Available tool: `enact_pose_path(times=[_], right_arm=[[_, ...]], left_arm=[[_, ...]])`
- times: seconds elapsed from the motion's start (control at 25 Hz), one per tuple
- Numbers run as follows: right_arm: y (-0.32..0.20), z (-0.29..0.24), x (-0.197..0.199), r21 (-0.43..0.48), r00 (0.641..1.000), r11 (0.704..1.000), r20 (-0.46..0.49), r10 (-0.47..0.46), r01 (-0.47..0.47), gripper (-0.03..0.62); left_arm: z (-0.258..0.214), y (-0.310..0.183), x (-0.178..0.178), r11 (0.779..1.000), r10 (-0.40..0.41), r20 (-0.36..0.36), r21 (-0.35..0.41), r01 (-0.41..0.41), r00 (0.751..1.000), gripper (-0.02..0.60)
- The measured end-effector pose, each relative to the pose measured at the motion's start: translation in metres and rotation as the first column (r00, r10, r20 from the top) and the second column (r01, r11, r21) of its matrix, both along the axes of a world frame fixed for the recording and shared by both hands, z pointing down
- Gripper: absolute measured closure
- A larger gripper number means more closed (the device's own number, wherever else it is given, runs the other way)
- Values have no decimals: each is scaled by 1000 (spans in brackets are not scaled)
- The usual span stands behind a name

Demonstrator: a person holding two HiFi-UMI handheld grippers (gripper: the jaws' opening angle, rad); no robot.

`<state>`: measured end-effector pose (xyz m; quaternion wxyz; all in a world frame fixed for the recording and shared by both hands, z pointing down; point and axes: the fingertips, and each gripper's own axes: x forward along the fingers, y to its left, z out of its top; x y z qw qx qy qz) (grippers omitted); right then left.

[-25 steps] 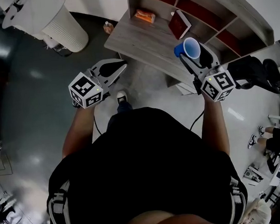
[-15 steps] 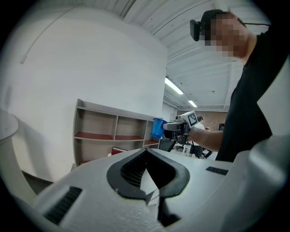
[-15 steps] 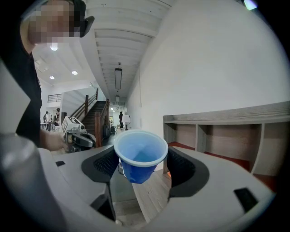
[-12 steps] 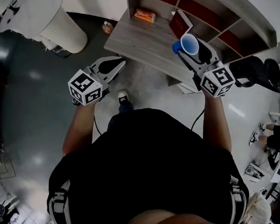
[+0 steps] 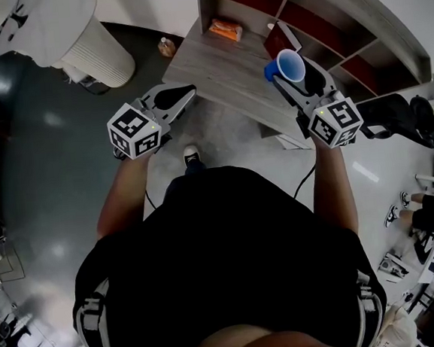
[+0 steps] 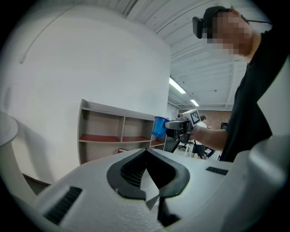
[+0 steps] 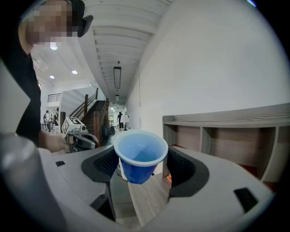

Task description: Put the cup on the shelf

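Observation:
A blue cup (image 5: 290, 64) with a white rim stands upright between the jaws of my right gripper (image 5: 295, 80), which is shut on it. It hangs above the front edge of the wooden ledge (image 5: 222, 63) of the shelf unit (image 5: 338, 7). In the right gripper view the cup (image 7: 139, 158) fills the gap between the pads, and the open shelf compartments (image 7: 226, 136) lie ahead to the right. My left gripper (image 5: 184, 96) is shut and empty at the ledge's near left corner. From the left gripper (image 6: 146, 153) view, the cup (image 6: 159, 127) shows in front of the shelf (image 6: 113, 133).
On the ledge lie an orange packet (image 5: 227, 28) and a dark red book (image 5: 277, 39) leaning by the compartments. A small bottle (image 5: 166, 45) sits on the floor beside the ledge's left end. A white ribbed column (image 5: 100, 47) stands far left. Chairs and people are at the right edge.
The right gripper has carried the cup a little forward and left over the ledge. The left gripper has edged forward towards the ledge corner.

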<state>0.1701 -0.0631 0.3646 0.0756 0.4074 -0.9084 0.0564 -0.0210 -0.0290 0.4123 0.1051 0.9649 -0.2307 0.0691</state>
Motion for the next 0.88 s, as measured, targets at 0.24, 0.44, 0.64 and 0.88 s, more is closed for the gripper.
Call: enact_pose_path(times=[0.24,0.44,0.64,0.88], right_arm=[[-23,-3,-7,2,1000,1000,2,4,-4,263],[-36,-6,-19,3,1000,1000,5,1,-1,263],[-48,-8,-30,4,1000,1000,-17,9,-9,263],[-61,-10,-51,1,999,1000,-37,12,-12,263]], left_arm=[[-6,-24,-10,1000,-15,-6,10,15,1000,565],[-11,-37,-16,1000,-6,-7,19,6,1000,565],[-14,-47,-26,999,-3,-7,37,4,1000,565],[-14,-64,-44,1000,2,-15,30,-2,1000,565]])
